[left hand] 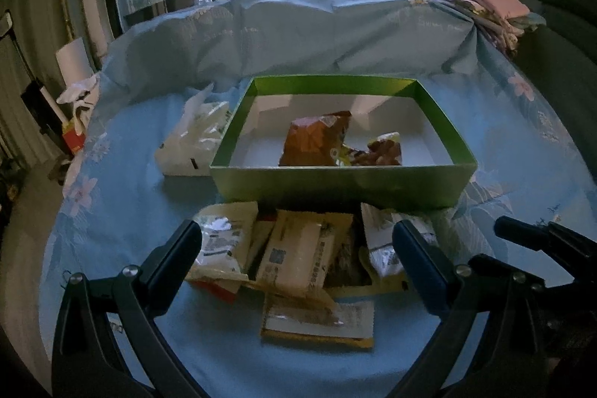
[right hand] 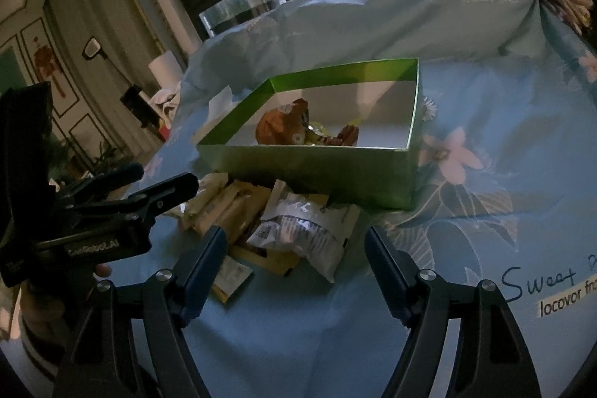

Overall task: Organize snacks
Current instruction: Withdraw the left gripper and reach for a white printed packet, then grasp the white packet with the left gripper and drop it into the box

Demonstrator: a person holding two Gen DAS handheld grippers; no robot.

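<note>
A green cardboard box (left hand: 335,181) (right hand: 317,174) with a white inside stands on the blue flowered bedsheet. It holds a brown snack bag (left hand: 317,140) (right hand: 280,127) and a smaller brown and yellow packet (left hand: 384,152). In front of the box lies a pile of cream and white snack packets (left hand: 294,256) (right hand: 298,230). My left gripper (left hand: 296,241) hovers open over the pile, with the packets showing between its fingers and untouched. My right gripper (right hand: 296,237) is open just before a white crinkled packet. The left gripper (right hand: 164,179) also shows at the left of the right wrist view.
A white tissue pack (left hand: 194,137) lies against the box's left side. A rumpled blue duvet (left hand: 317,28) rises behind the box, with folded clothes (left hand: 492,10) at the back right. The bed's edge drops off at the left toward curtains and clutter (left hand: 74,92).
</note>
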